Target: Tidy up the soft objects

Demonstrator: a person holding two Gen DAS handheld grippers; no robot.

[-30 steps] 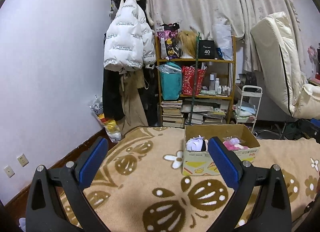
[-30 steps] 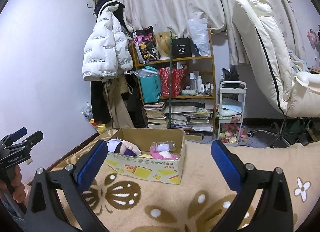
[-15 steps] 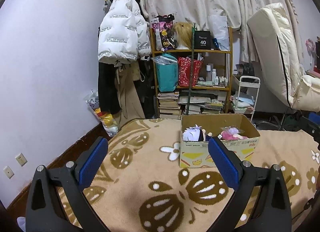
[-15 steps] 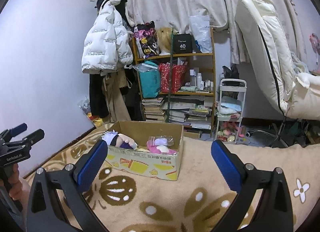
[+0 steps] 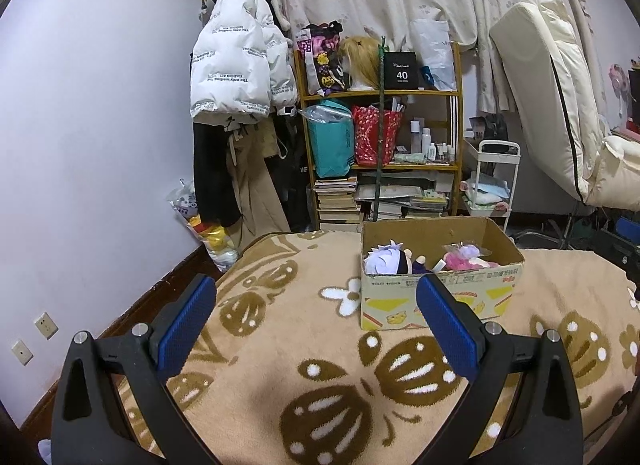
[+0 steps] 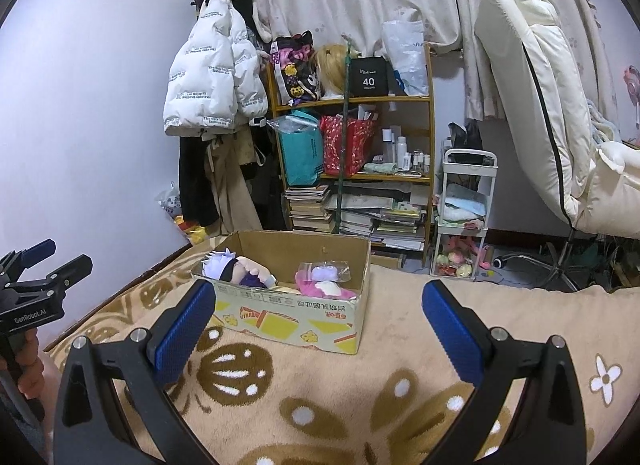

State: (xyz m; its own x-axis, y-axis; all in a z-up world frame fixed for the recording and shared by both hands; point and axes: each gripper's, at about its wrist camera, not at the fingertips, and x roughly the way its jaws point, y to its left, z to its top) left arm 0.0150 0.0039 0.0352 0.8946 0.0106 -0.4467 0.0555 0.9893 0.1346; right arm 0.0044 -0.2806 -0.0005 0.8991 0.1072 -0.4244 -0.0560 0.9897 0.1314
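Cardboard box (image 6: 296,315) beyond spread fingers (image 6: 182,329)

Box walls hide the toys' lower halves

The white-haired doll (image 6: 224,265) and pink plush (image 6: 324,281) sit partly hidden in the box (image 6: 296,315); perhaps more lies beneath.

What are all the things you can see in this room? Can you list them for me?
cardboard box: one, brown with yellow print, on the blanket
white-haired plush doll: one, white and dark, left in the box
pink plush doll: one, pink and lilac, right in the box
blanket: one, beige with brown pattern, under the box
puffer jacket: one, white, hanging on the wall
shelf: one, wooden, behind the box
trolley: one, white, right of the shelf
left gripper: open, blue pads, empty
right gripper: open, blue pads, empty
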